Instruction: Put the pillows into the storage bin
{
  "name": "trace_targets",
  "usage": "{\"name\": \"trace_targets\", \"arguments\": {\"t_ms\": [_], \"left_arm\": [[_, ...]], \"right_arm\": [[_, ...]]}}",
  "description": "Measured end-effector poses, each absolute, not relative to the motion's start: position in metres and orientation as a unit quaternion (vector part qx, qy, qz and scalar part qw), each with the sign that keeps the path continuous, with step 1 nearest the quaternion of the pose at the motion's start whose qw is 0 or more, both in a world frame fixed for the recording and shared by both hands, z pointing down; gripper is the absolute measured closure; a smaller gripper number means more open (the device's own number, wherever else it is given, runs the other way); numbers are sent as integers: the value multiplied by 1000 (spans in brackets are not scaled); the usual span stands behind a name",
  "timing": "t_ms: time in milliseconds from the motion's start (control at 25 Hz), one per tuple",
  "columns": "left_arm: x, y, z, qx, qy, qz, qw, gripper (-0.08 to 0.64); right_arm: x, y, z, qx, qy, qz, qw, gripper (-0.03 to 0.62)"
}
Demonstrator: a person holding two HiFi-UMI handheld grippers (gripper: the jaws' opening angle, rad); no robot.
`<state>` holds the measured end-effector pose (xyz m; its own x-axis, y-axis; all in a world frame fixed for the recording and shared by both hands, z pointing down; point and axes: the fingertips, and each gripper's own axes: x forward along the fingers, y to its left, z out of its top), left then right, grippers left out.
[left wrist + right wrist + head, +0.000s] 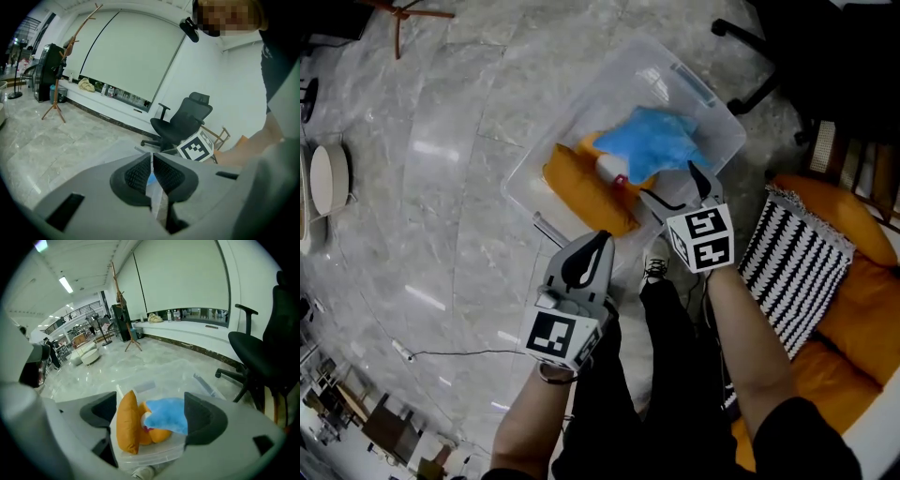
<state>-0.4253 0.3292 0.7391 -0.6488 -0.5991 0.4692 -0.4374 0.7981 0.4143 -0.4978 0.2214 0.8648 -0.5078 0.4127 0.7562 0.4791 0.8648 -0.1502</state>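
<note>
Blue pillow (661,141), orange pillow (581,187) inside storage bin (614,89) (right tool (668,180) spread wide)

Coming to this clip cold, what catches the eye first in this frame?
A clear storage bin on the marble floor holds an orange pillow on its edge, with a bright blue pillow beside it. The right gripper hovers over the bin with its jaws wide open, gripping nothing. A black-and-white striped pillow lies on the orange seat at the right.
</note>
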Motion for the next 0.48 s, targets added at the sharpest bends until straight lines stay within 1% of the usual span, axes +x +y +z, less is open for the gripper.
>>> {"name": "trace_targets", "arguments": {"t_ms": [200, 280, 360, 480], "left_arm": [[-408, 339, 698, 299, -896, -124, 305, 551], [-411, 343, 679, 307, -899, -121, 287, 546], [-413, 347, 655, 317, -903, -121, 262, 504], [-408, 351, 612, 329, -906, -115, 238, 488]], "right_arm": [[-479, 224, 809, -253, -878, -35, 404, 135], [-479, 228, 783, -250, -888, -38, 384, 143], [-477, 236, 752, -250, -897, -39, 363, 155], [-470, 245, 697, -247, -910, -39, 332, 178]]}}
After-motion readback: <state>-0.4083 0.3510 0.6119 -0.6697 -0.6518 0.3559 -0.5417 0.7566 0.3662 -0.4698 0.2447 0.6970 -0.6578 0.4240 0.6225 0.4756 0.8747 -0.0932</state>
